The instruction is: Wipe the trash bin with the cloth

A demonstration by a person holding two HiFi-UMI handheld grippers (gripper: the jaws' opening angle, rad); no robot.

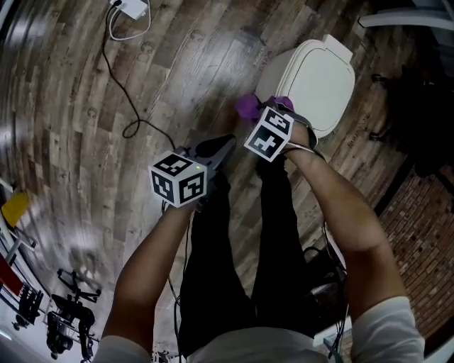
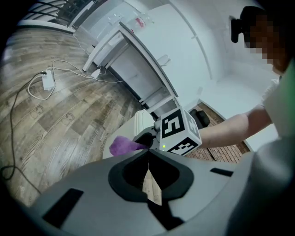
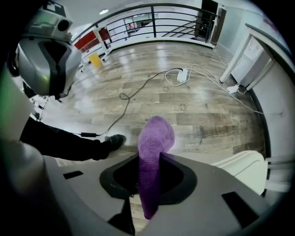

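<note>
The white trash bin (image 1: 316, 81) stands lid shut on the wood floor, ahead and to the right of the person. My right gripper (image 1: 259, 108) is at the bin's left side, shut on a purple cloth (image 1: 247, 106) that pokes out past its tips. In the right gripper view the cloth (image 3: 154, 152) hangs folded between the jaws, with the bin's (image 3: 244, 166) edge at lower right. My left gripper (image 1: 221, 147) hovers lower and to the left, shut and holding nothing. Its own view shows the cloth (image 2: 122, 145), the bin (image 2: 139, 123) and the right gripper's marker cube (image 2: 177, 131) just ahead.
A white power strip (image 1: 131, 8) with a black cable (image 1: 120, 85) lies on the floor to the far left. The person's legs in black trousers (image 1: 234, 248) stand below the grippers. A white desk (image 2: 138, 69) lies beyond the bin, and a black railing (image 3: 152, 18) far off.
</note>
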